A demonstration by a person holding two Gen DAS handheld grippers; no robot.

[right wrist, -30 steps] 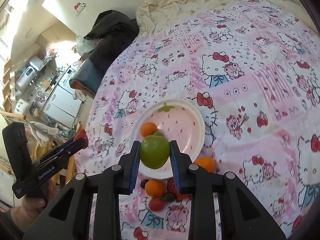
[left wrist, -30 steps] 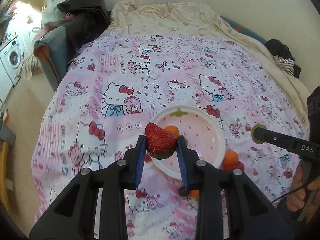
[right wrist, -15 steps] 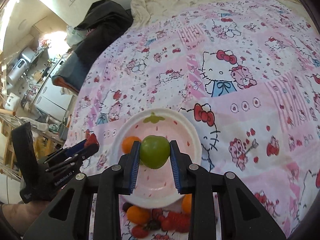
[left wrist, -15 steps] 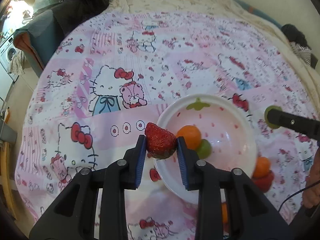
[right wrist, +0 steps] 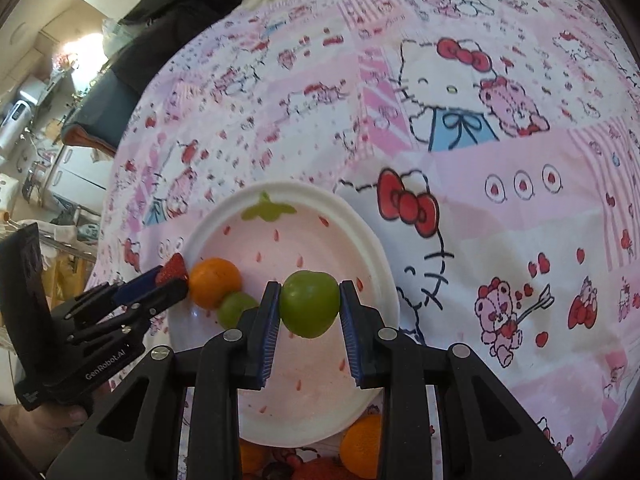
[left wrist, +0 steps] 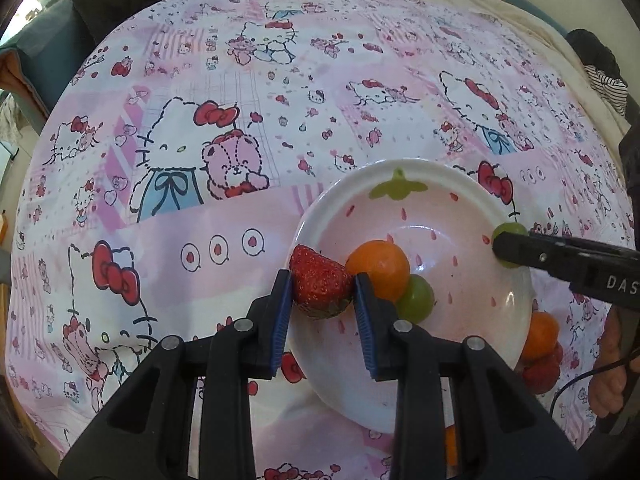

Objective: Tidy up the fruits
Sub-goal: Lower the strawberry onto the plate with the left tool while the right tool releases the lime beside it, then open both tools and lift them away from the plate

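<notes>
Pink cartoon-print bedspread [left wrist: 240,200] fills both views; dark clothes [right wrist: 176,12] upper left, kitchen clutter far left; L gripper [left wrist: 322,292] clamps strawberry [left wrist: 318,286] over plate [left wrist: 472,196] left rim, frame centre; R gripper [right wrist: 309,306] pinches green fruit [right wrist: 309,304] above plate, beside orange [right wrist: 214,282] & grape [right wrist: 234,308]; both tilt down.

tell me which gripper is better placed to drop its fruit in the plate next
Right, probably. The right gripper holds its green fruit over the plate's middle; the left gripper holds its strawberry at the rim.
</notes>
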